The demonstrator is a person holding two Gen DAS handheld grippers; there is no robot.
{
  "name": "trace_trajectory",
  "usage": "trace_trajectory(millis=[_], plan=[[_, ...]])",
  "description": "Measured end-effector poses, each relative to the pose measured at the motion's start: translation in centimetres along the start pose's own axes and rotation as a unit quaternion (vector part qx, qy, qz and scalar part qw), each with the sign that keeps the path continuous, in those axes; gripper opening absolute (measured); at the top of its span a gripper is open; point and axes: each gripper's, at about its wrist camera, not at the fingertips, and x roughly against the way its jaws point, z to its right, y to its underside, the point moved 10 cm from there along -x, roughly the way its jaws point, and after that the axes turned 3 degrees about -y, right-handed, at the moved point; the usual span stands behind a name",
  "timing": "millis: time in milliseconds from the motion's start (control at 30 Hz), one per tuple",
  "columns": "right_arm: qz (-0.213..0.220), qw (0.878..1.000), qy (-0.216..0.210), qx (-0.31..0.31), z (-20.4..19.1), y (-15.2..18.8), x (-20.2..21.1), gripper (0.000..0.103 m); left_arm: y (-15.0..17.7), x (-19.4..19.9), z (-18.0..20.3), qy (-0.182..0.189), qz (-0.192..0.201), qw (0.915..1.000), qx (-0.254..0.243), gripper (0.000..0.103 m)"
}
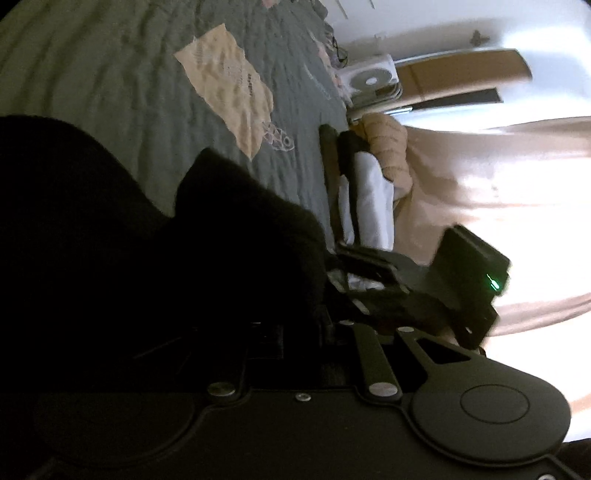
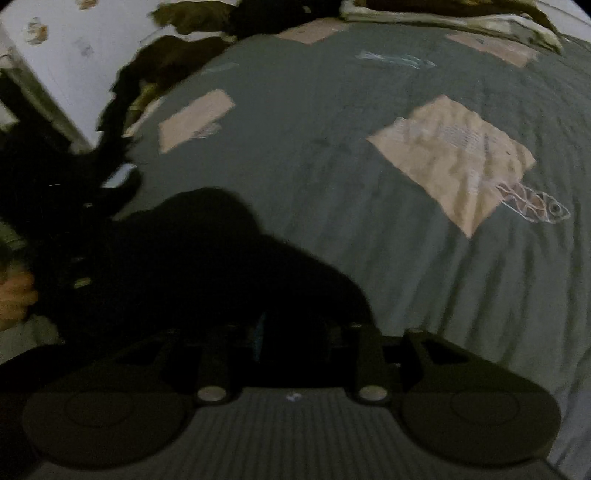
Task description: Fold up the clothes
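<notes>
Grey-green quilt (image 2: 332,155) – tan patches (image 2: 450,158), stitched fish (image 2: 535,205); black garment (image 2: 177,266).

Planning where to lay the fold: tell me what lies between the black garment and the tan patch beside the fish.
Only bare grey-green bedspread between black garment and tan patch, right wrist view.

It was a home bedroom: a bed (image 2: 332,110) under a green patchwork quilt, clothes (image 2: 443,14) heaped at its far edge.

A black garment (image 2: 207,266) hides the right gripper's fingers; its folds are lost in darkness.
</notes>
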Motion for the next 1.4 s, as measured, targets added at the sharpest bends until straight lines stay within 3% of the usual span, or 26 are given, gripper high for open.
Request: trace_trajectory(millis=[133, 367, 467, 533, 567, 600, 667, 700, 767, 833, 867, 933, 1033, 1233, 1300, 1333, 1400], plan=[[-0.016, 0.998, -0.067, 0.013, -3.5, 1.2, 1.1, 0.056, 0.0, -0.1, 0.5, 0.005, -0.001, 1.0, -0.006, 0.015], [-0.034, 0.994, -0.103, -0.03, -2.6, 2.3, -2.6, 0.093, 0.5, 0.4, 0.4, -0.001, -0.006, 0.9998, -0.02, 0.015], [-0.036, 0.991, -0.122, -0.038, -2.9, 2.7, -3.8, 0.095, 0.6, 0.7, 0.0, -0.009, -0.009, 0.9997, -0.019, 0.015], [-0.033, 0.989, -0.136, -0.044, -3.1, 2.9, -4.1, 0.091, 0.6, 0.8, -0.4, -0.015, -0.008, 0.9998, -0.013, 0.015], [-0.031, 0.988, -0.144, -0.046, -3.3, 3.0, -4.1, 0.079, 0.5, 0.9, -0.7, -0.02, -0.006, 0.9997, -0.01, 0.015], [-0.029, 0.986, -0.154, -0.047, -3.5, 3.1, -3.9, 0.055, 0.5, 1.0, -1.1, -0.025, -0.005, 0.9996, -0.007, 0.015], [-0.027, 0.985, -0.163, -0.054, -4.1, 3.1, -3.6, 0.029, 0.5, 1.2, -1.4, -0.032, -0.004, 0.9995, -0.007, 0.015], [-0.027, 0.986, -0.158, -0.053, -4.3, 3.3, -3.5, 0.025, 0.5, 1.2, -1.5, -0.036, -0.004, 0.9993, -0.008, 0.015], [-0.031, 0.987, -0.148, -0.055, -4.8, 3.6, -3.4, 0.021, 0.6, 1.4, -1.7, -0.048, -0.003, 0.9987, -0.015, 0.019], [-0.032, 0.989, -0.135, -0.052, -5.1, 3.8, -3.2, 0.018, 0.6, 1.7, -1.3, -0.084, -0.002, 0.9956, -0.042, 0.039], [-0.03, 0.99, -0.13, -0.048, -5.4, 3.9, -2.9, 0.017, 0.6, 2.0, -1.0, -0.099, -0.001, 0.9936, -0.054, 0.043], [-0.024, 0.991, -0.125, -0.042, -6.1, 4.1, -2.2, 0.016, 0.5, 3.0, -0.4, -0.14, -0.001, 0.9867, -0.083, 0.065], [-0.011, 0.992, -0.122, -0.04, -7.3, 4.5, -1.0, 0.016, 0.4, 5.3, 1.2, -0.164, 0.017, 0.9809, -0.103, 0.069], [-0.003, 0.996, -0.088, -0.029, -8.9, 5.4, -0.7, 0.016, 1.1, 8.3, 7.2, -0.062, 0.056, 0.9926, -0.089, 0.068], [-0.001, 0.997, -0.077, -0.022, -9.3, 5.5, -0.9, 0.016, 1.8, 8.0, 8.9, -0.023, 0.047, 0.9953, -0.081, 0.067], [-0.001, 0.997, -0.072, -0.019, -9.4, 5.6, -0.9, 0.016, 2.2, 7.3, 9.4, -0.012, 0.037, 0.9961, -0.08, 0.068], [0.001, 0.998, -0.061, -0.006, -9.8, 5.7, -1.0, 0.016, 3.0, 5.1, 8.8, -0.03, 0.015, 0.9959, -0.084, 0.067]])
